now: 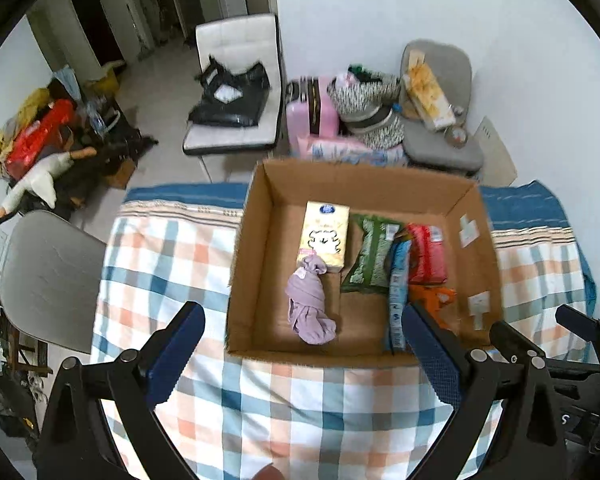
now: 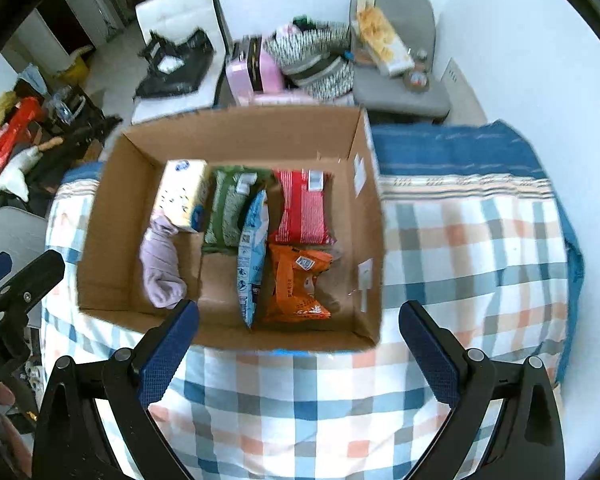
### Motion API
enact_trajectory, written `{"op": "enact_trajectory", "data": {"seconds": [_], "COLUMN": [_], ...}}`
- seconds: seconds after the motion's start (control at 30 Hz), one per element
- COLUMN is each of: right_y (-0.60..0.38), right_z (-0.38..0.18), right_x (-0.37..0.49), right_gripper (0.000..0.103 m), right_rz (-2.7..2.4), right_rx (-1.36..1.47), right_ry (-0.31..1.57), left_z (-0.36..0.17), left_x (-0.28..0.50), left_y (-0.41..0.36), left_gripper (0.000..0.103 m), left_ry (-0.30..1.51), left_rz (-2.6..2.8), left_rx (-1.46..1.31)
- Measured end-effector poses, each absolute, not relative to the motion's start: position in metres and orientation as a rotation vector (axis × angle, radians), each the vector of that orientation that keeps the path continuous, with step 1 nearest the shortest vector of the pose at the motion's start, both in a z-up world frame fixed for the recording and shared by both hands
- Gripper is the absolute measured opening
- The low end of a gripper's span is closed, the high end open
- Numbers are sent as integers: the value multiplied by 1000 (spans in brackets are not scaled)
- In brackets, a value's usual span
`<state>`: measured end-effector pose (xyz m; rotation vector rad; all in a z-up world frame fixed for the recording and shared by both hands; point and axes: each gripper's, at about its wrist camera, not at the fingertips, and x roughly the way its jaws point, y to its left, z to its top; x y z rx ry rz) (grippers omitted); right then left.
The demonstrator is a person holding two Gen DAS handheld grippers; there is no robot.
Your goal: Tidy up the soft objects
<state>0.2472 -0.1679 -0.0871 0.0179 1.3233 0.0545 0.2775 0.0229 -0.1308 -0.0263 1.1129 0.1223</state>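
Note:
An open cardboard box [image 1: 256, 216] [image 2: 112, 184] sits on a checked blanket. Inside lie a yellow tissue pack [image 1: 323, 240] [image 2: 182, 192], a rolled lilac cloth [image 1: 309, 300] [image 2: 160, 266], a green packet [image 1: 372, 256] [image 2: 230, 208], a blue packet [image 1: 398, 292] [image 2: 253, 256], a red packet [image 1: 426, 254] [image 2: 302, 210] and an orange packet [image 1: 440, 298] [image 2: 296, 284]. My left gripper [image 1: 304, 356] is open and empty above the box's near edge. My right gripper [image 2: 300, 352] is open and empty, also above the near edge.
The checked blanket [image 1: 292, 412] [image 2: 472, 264] covers the bed. Behind the box stand a white chair with a black bag [image 1: 236, 92], a pink suitcase [image 1: 312, 108], a grey chair [image 1: 440, 120] with a yellow box. Clutter and a plush goose [image 1: 36, 184] lie at the left.

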Motion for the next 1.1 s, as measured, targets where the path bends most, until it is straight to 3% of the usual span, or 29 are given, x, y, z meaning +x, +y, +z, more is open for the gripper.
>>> {"op": "enact_trajectory", "data": {"seconds": [0.47,1.1], "right_y": [-188,-217], "right_z": [59,148], "right_x": [145,64], "right_gripper": [102,102], "right_rz": [104,99], "right_rx": [28,29], "right_ry": [1079,944], "left_z": [-22,39], "left_x": [185,114], "left_y": [1,-16], "left_gripper": [101,101], "left_ry": [937,855], "left_rz": [131,117], "left_rx": [5,4]}}
